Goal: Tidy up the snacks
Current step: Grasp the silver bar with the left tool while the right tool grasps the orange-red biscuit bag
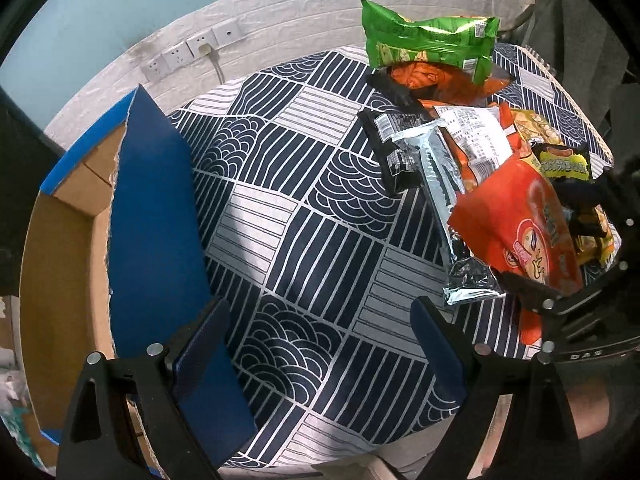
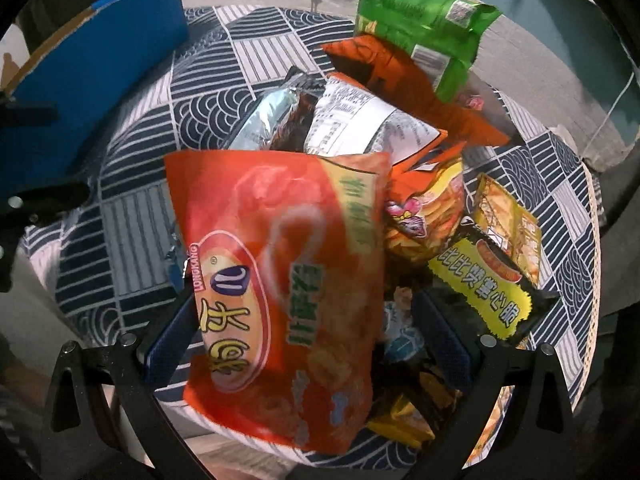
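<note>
— Hovering over the pile, the right claw stands spread around the big orange crinkly snack bag, pads not visibly pressing it.

— And the left claw?

— Released, empty, above the navy-and-white patterned table, beside the blue-sided cardboard box.

— Best to pinch the bag's middle squarely, lift it clear of the neighbouring packets, then carry it boxward.
</note>
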Demonstrator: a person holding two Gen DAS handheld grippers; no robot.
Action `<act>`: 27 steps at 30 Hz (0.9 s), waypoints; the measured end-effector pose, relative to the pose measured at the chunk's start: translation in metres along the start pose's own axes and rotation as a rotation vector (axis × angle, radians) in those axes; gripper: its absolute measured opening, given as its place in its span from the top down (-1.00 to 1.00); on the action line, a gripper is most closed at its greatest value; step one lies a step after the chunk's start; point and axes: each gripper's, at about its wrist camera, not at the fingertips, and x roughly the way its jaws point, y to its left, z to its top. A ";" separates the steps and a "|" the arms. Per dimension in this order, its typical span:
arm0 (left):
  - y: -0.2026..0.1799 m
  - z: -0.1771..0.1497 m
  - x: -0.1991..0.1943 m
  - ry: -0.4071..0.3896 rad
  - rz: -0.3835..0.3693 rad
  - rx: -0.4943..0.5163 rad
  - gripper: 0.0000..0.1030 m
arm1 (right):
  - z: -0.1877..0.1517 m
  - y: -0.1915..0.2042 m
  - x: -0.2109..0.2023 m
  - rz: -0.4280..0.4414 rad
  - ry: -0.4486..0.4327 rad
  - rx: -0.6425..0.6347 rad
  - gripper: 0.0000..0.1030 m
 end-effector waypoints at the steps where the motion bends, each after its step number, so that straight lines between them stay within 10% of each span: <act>1: 0.000 0.000 0.000 -0.001 0.000 0.001 -0.80 | 0.000 0.002 0.003 -0.010 0.003 -0.008 -0.95; 10: -0.001 0.005 -0.002 -0.011 -0.021 -0.008 -0.80 | -0.004 0.004 0.003 0.026 0.050 -0.029 -0.09; 27: -0.031 0.049 0.011 -0.013 -0.128 -0.035 -0.80 | 0.008 -0.068 -0.044 0.041 -0.088 0.122 -0.06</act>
